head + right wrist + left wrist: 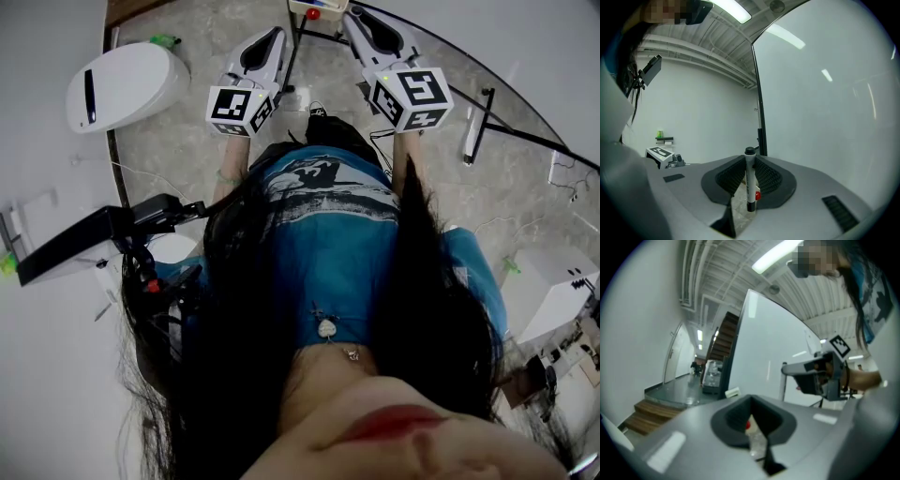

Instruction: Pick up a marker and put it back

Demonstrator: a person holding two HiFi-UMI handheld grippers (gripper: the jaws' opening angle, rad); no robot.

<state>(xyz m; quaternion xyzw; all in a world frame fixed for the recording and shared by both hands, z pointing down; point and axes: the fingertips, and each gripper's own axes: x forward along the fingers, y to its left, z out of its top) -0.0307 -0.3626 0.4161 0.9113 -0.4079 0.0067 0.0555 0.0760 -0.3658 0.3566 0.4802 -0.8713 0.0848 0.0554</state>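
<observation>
Right gripper (749, 174): fingers (769, 178) pinch marker (750, 187) mid-barrel, upright, ends above and below them; we judge this steadies it for putting back | left gripper (755, 427): fingers (735, 420) a slit apart, empty, clear of the marker.

- L claw (272, 39): upper centre of head view, held out in front, roughly level. Jaws a thin slit apart, nothing btw them.
- R claw (364, 19): just right of it, approx parallel. Jaws clamped on an upright marker (750, 180).
- L forearm (225, 173) & R forearm (407, 159): stretched fwd, side by side, apart.
</observation>
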